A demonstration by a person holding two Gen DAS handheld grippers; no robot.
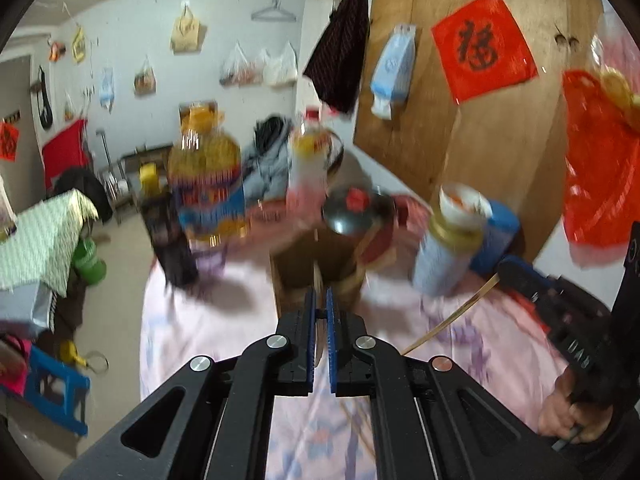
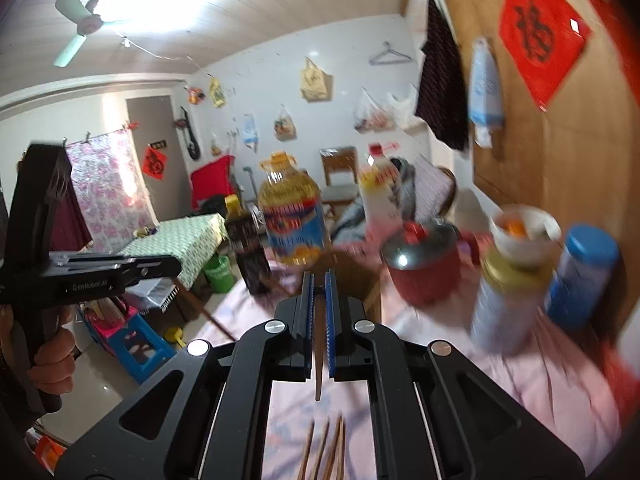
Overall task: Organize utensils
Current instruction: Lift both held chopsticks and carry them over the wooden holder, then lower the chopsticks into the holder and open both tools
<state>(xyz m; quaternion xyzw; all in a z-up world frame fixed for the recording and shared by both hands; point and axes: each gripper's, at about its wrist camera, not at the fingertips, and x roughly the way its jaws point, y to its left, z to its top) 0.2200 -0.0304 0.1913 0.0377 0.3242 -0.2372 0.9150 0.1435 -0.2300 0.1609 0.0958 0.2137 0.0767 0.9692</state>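
My left gripper (image 1: 320, 300) is shut on a thin chopstick (image 1: 319, 344) and points at a brown wooden utensil box (image 1: 296, 264) on the pink cloth. My right gripper (image 2: 319, 284) is shut on a brown chopstick (image 2: 319, 360) that hangs down between the blue pads, just before the same box (image 2: 360, 276). Several loose chopsticks (image 2: 326, 452) lie on the cloth under the right gripper. In the left wrist view the right gripper (image 1: 504, 270) at the right holds its chopstick (image 1: 452, 314) slanting down. In the right wrist view the left gripper (image 2: 174, 272) at the left holds a chopstick (image 2: 208, 312).
On the pink tablecloth (image 1: 200, 320) stand a dark sauce bottle (image 1: 168, 232), a big oil bottle (image 1: 208, 176), a white bottle (image 1: 308, 160), a red pot with a steel lid (image 2: 424, 272), a jar topped by a bowl (image 2: 508, 280) and a blue-lidded tub (image 2: 584, 276). A blue stool (image 2: 140, 348) stands on the floor.
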